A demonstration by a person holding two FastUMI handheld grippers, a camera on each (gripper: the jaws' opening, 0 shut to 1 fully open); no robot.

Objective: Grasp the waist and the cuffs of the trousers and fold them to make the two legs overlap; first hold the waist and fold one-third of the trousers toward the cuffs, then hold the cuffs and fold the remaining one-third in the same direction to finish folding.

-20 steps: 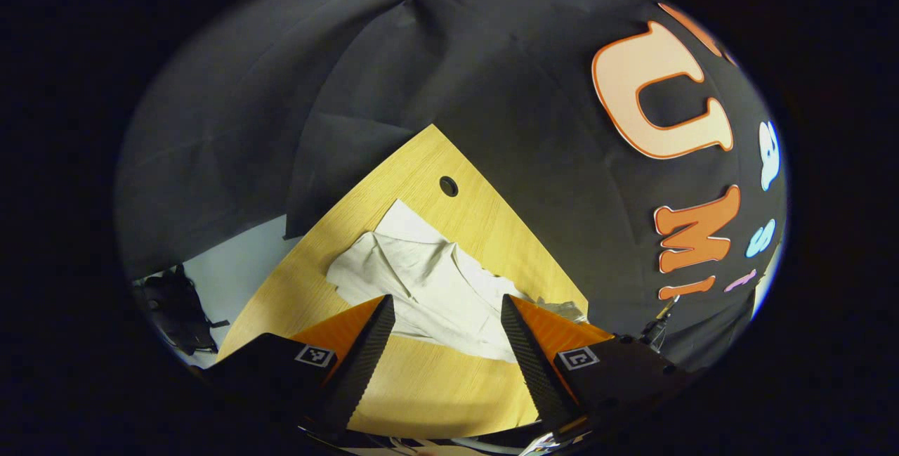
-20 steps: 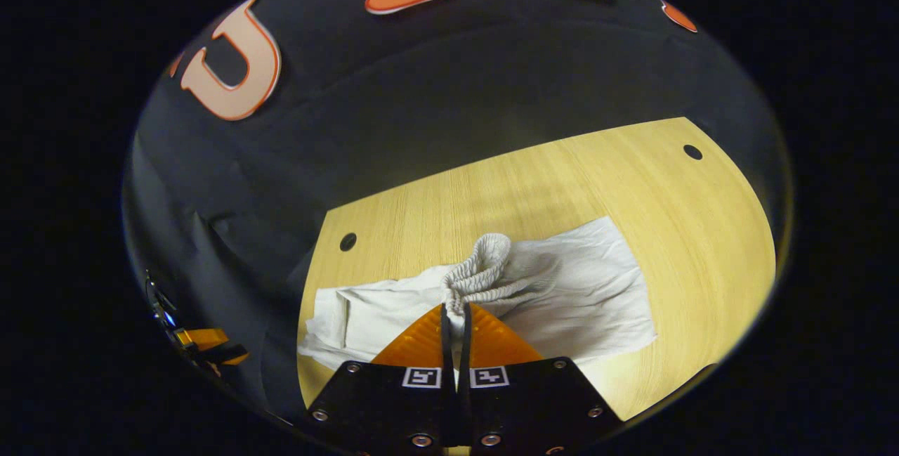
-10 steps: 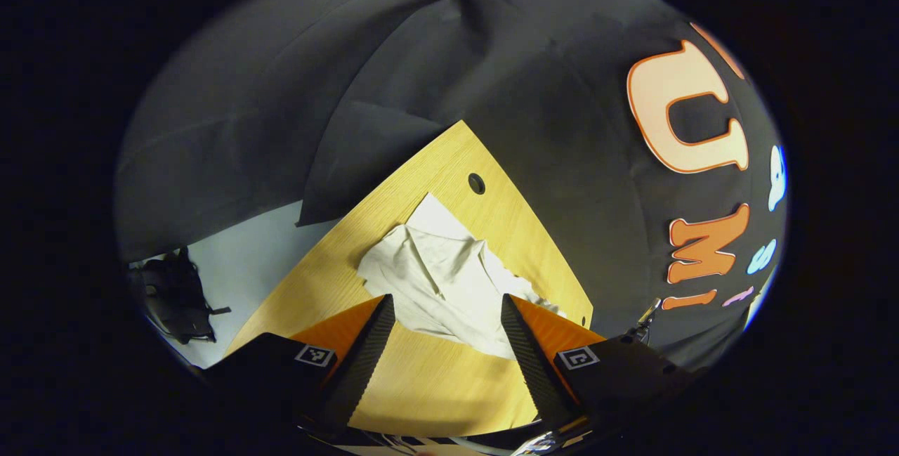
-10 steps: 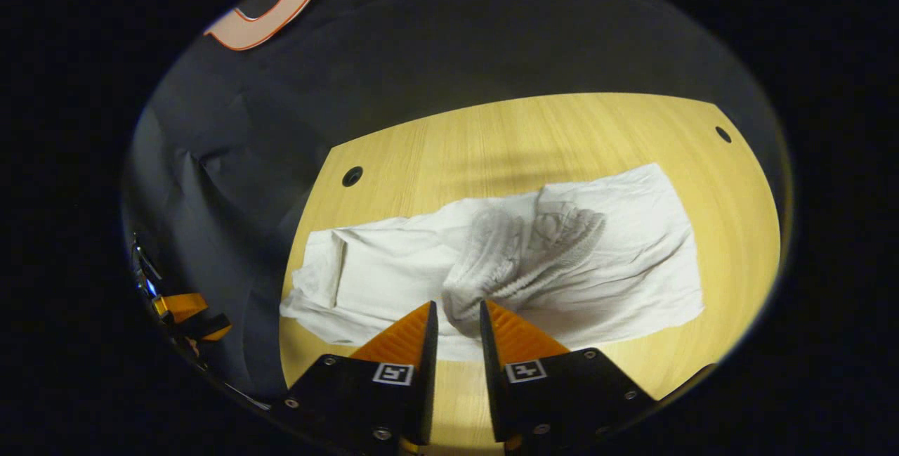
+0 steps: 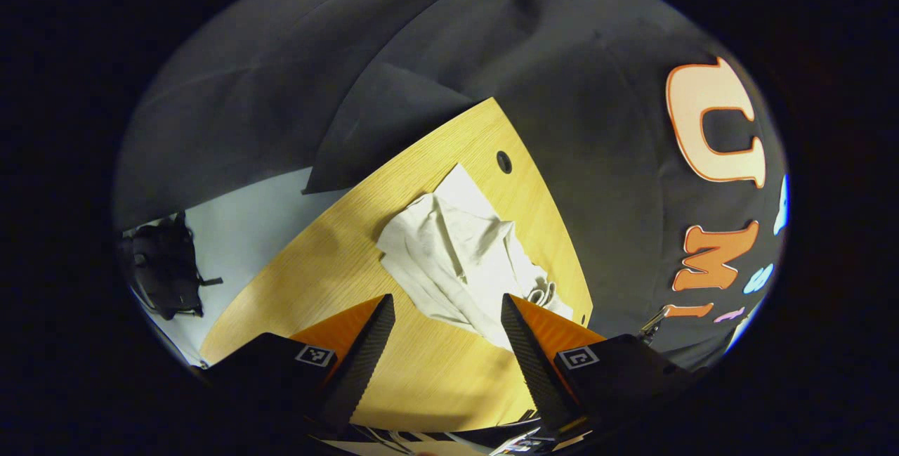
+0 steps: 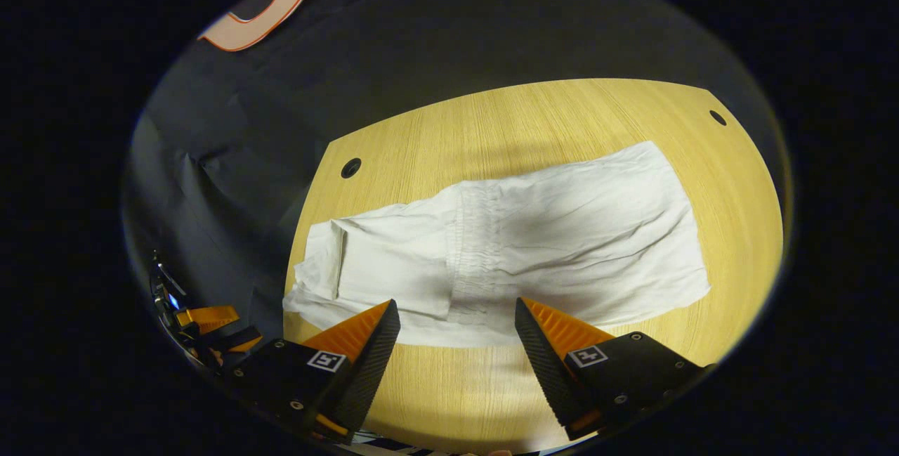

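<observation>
Since a second ago, the right gripper (image 6: 456,315) has let go of the gathered elastic waist (image 6: 477,245); its fingers, which were pinched on that bunched cloth, now stand wide apart above the near edge of the garment. That waist has dropped flat across the middle of the trousers (image 6: 506,238). By the look of it, the first third is folded toward the cuffs, and the cuff fold is still to come.

Read from left to right in the right gripper view: at the left edge, well off the table, the other gripper's fingers show low against the dark wall. Next comes the narrow cuff end (image 6: 323,266), where a small flap is turned back on itself. Then the waistband, a ribbed, puckered strip running across the cloth. To its right lies the doubled part, a broad panel with soft diagonal creases and a straight far edge.

The trousers are pale off-white, thin and matte, and lie lengthwise on a light wood-grain table (image 6: 534,126) with rounded corners and small dark holes (image 6: 350,167).

In the left gripper view, the left gripper (image 5: 449,312) hangs with its fingers spread, holding nothing. The trousers (image 5: 456,245) are seen endwise beyond it, rumpled; the crumpled heap nearest the right finger is probably the cuff end, though distortion makes that hard to confirm.
</observation>
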